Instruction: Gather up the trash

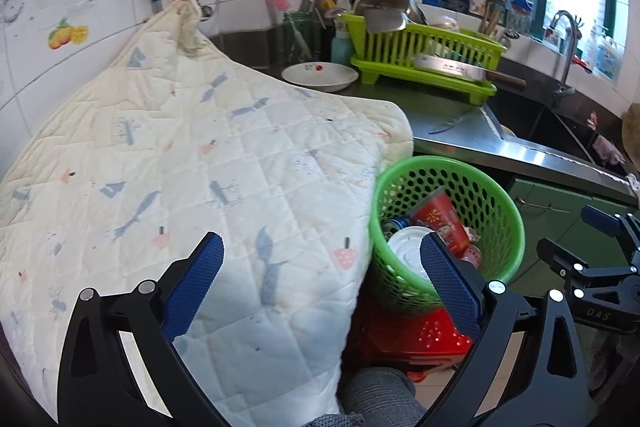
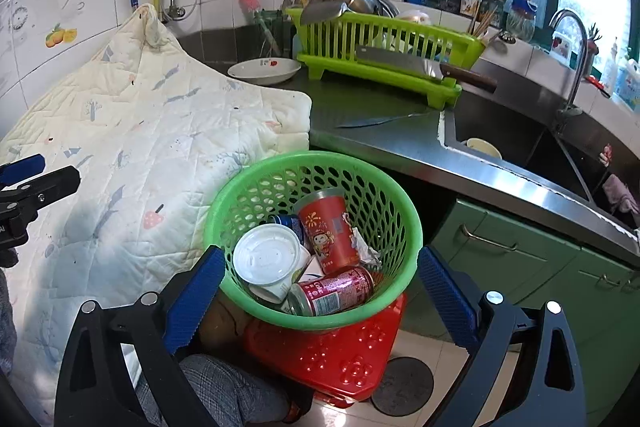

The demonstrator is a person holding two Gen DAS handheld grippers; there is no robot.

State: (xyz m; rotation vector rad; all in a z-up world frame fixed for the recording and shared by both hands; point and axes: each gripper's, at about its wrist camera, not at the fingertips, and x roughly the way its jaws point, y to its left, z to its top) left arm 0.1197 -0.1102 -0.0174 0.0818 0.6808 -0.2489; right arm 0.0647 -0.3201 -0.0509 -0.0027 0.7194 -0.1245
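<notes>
Right wrist view: right gripper (image 2: pixel 320 285) spread wide, empty, above green basket (image 2: pixel 248 187) at frame centre holding 2 cans, red cup (image 2: pixel 326 227), lidded tub (image 2: pixel 267 254). Trash looks light, crushable; grip basket rim. Left gripper (image 1: pixel 322 273) likewise spread, empty. Quilted cloth (image 2: pixel 132 131) crowds left; knife (image 2: pixel 380 121) lies beyond.

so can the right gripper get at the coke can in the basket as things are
Probably yes. The right gripper is open and empty above the green basket, and the coke can lies on top of the trash with nothing over it; the white lidded cup sits close beside it.
</notes>
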